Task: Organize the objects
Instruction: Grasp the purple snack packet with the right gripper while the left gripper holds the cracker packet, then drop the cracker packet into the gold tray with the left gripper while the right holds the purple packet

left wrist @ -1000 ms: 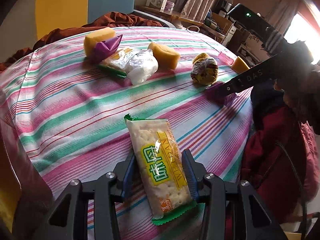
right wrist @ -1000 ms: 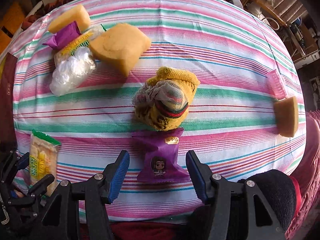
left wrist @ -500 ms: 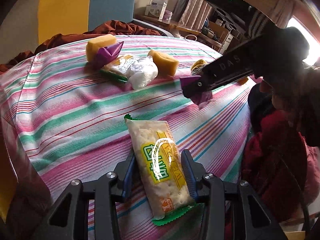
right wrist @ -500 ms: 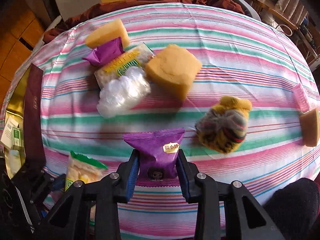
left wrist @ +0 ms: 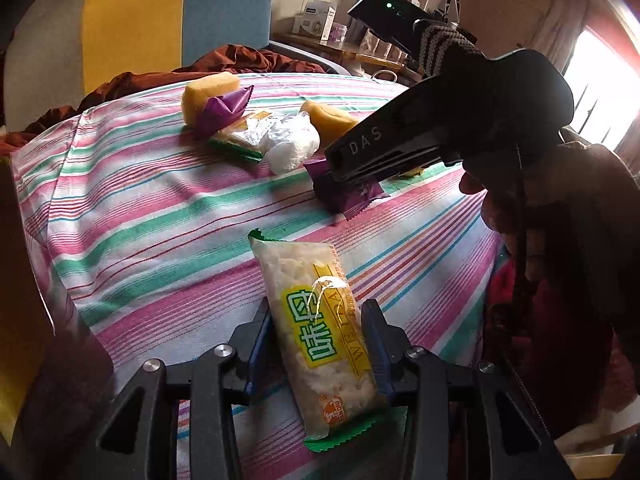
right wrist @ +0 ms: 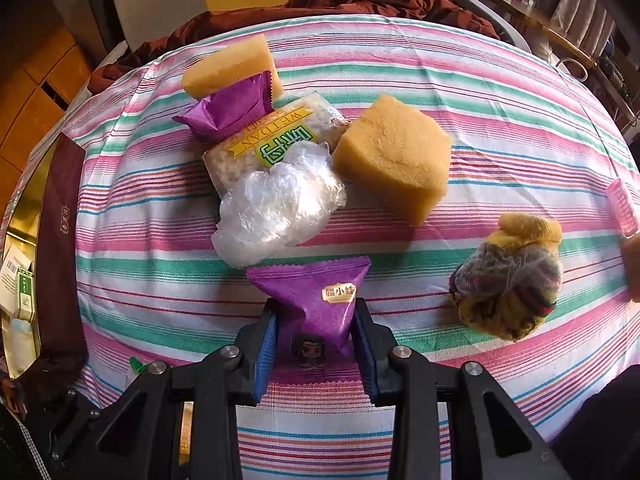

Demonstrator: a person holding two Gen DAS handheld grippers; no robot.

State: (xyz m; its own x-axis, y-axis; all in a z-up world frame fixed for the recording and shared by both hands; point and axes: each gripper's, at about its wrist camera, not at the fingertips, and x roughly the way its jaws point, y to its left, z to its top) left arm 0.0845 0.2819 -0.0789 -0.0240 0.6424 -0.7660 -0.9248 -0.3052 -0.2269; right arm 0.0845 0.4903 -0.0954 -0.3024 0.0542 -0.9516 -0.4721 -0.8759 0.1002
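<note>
A pink, green and white striped cloth (right wrist: 400,60) is covering the tabletop, with a yellow-and-blue chair (left wrist: 176,20) standing behind. The right gripper (right wrist: 314,340) is pinching a purple snack packet (right wrist: 316,300), its jaws having just been closing on it. The left gripper (left wrist: 318,344) is clamping a clear cracker packet (left wrist: 316,320) with a green-yellow label.

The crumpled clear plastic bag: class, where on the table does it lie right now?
In the right wrist view the crumpled clear plastic bag lies left of centre, on a cracker packet, beside a yellow sponge.
</note>
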